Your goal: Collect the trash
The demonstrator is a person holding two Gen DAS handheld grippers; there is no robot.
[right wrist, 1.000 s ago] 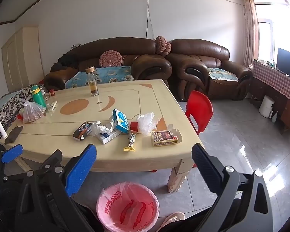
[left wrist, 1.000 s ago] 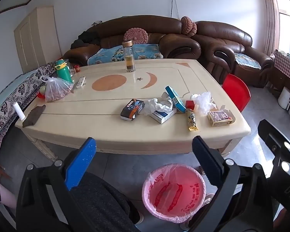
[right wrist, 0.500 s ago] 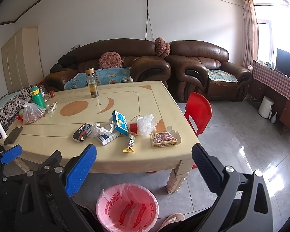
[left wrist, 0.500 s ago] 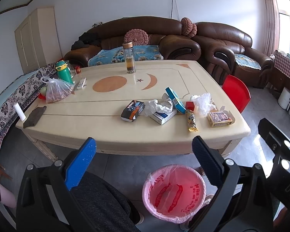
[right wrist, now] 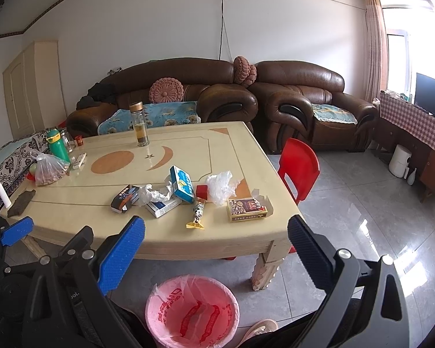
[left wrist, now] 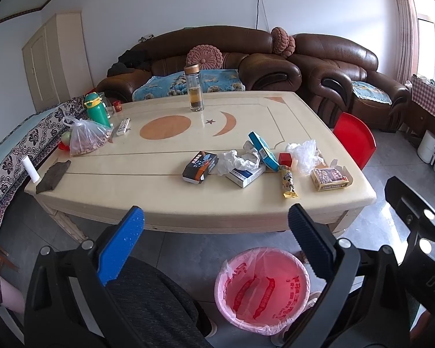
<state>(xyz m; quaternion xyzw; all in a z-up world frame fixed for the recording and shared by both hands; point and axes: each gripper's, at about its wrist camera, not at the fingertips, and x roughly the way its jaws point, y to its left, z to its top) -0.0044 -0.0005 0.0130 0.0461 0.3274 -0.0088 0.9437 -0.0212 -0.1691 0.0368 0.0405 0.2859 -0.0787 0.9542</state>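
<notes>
Litter lies along the near right part of the cream table (left wrist: 107,174) (right wrist: 235,145): a dark box (left wrist: 200,167) (right wrist: 125,197), crumpled white tissue (left wrist: 237,160) (right wrist: 155,193), a white-and-blue box (left wrist: 245,175) (right wrist: 163,206), a teal box (left wrist: 263,150) (right wrist: 182,183), a small red box (left wrist: 285,159) (right wrist: 201,192), a snack wrapper (left wrist: 288,182) (right wrist: 198,212), a clear plastic bag (left wrist: 304,153) (right wrist: 221,186) and a brown card box (left wrist: 329,178) (right wrist: 247,208). A pink-lined bin (left wrist: 261,289) (right wrist: 192,310) stands on the floor in front. My left gripper (left wrist: 216,226) and right gripper (right wrist: 216,237) hover open and empty above the bin, short of the table edge.
A glass bottle (left wrist: 193,92), green flask (left wrist: 96,110), remote (left wrist: 123,126), bag of nuts (left wrist: 86,139) and dark cloth (left wrist: 52,176) sit on the table's far and left parts. A red chair (right wrist: 299,171) stands at the right, brown sofas (right wrist: 206,95) behind. A person's knee (left wrist: 148,298) is below.
Both views have edged slightly closer to the table. The grippers stay open and nothing on the table has moved.
</notes>
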